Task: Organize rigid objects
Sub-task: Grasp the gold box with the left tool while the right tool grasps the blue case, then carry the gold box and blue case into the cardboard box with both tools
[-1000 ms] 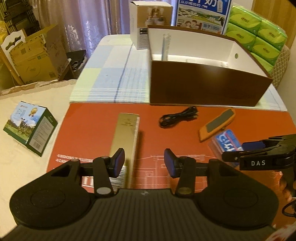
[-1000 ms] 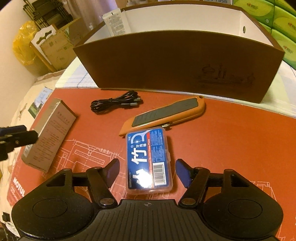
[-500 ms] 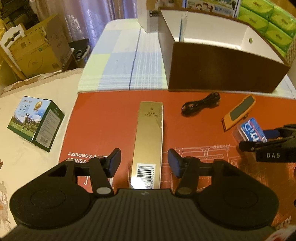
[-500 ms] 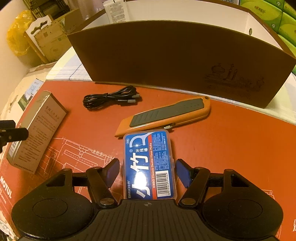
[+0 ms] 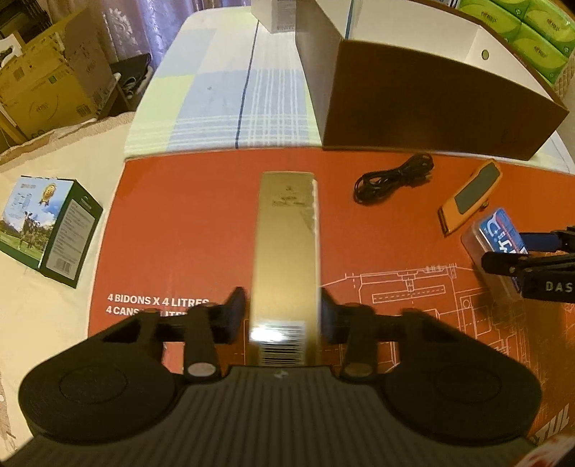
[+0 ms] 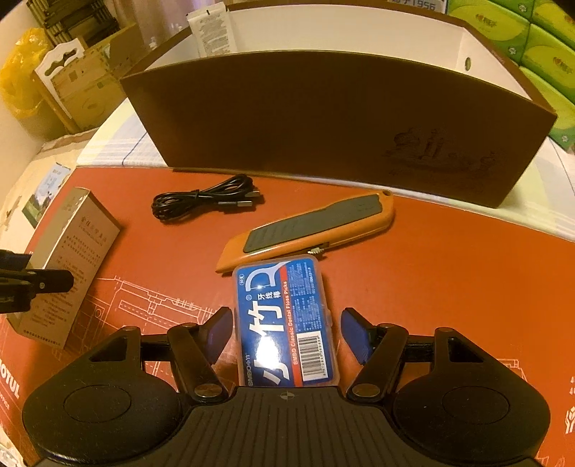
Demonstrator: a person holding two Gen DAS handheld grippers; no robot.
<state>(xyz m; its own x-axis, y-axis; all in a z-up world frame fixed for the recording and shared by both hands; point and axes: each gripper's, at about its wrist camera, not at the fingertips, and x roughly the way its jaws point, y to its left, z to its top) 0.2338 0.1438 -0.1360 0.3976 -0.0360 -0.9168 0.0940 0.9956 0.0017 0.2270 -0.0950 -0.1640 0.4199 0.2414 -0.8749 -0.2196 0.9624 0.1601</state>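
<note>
A long gold box [image 5: 287,244] lies on the red mat [image 5: 187,222]; my left gripper [image 5: 282,316] straddles its near end, fingers close to its sides, open. The gold box also shows in the right wrist view [image 6: 72,258]. A blue dental floss pick case [image 6: 285,323] lies between the fingers of my open right gripper [image 6: 285,334], with small gaps either side. An orange utility knife [image 6: 309,230] lies just beyond it, and a coiled black cable [image 6: 205,201] further left. The brown open box [image 6: 341,118] stands behind.
A green milk carton box [image 5: 46,226] lies off the mat at the left. Green tissue packs [image 5: 521,32] are stacked at the back right. Cardboard boxes [image 5: 46,89] stand on the floor at the left. A striped cloth [image 5: 230,97] covers the table's far part.
My left gripper has moved forward over the gold box's near end and its fingers have narrowed around it. My right gripper has advanced so the floss case sits deeper between its fingers.
</note>
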